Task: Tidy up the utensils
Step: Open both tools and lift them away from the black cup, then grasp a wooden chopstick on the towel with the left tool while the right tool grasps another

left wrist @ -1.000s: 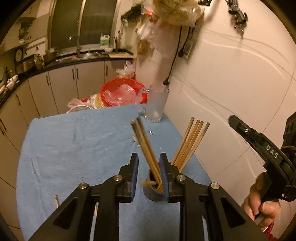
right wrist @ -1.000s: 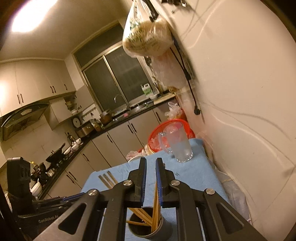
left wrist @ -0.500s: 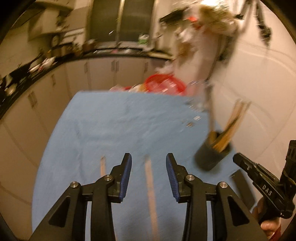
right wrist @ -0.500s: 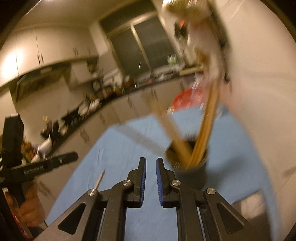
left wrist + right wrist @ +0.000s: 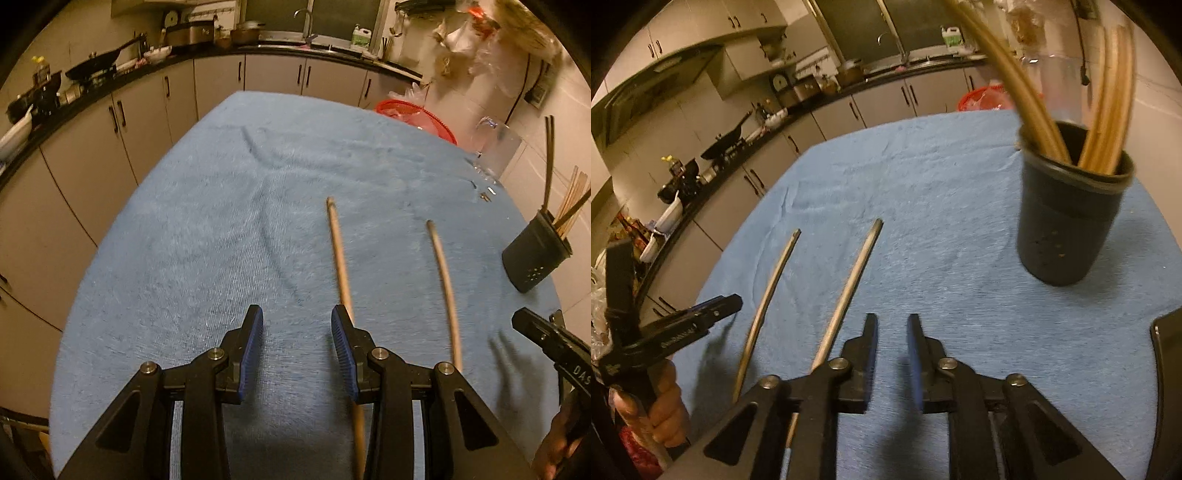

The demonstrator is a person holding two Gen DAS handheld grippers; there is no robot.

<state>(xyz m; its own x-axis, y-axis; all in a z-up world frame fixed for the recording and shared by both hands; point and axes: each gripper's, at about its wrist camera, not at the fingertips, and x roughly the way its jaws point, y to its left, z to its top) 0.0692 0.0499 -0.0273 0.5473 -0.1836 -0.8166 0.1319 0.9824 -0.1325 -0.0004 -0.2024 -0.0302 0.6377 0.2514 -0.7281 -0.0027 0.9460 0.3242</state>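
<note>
From the left wrist: left claw (image 5: 297,349) wide open, empty, over the blue-covered surface (image 5: 184,240). One chopstick (image 5: 341,266) lying ahead, running under the right finger; a second chopstick (image 5: 445,291) further right. Dark holder (image 5: 532,260) with more chopsticks far right, frosted mug (image 5: 495,151) beyond it.

From the right wrist: right claw (image 5: 892,356) parted a little, gripping nothing. Both loose chopsticks left of it, holder (image 5: 1067,225) ahead-right, sticks inside seen close. Only here, the hand (image 5: 661,410) gripping the left tool.

Black hand-held gripper (image 5: 297,349), blue-ribbed pads (image 5: 253,354)
</note>
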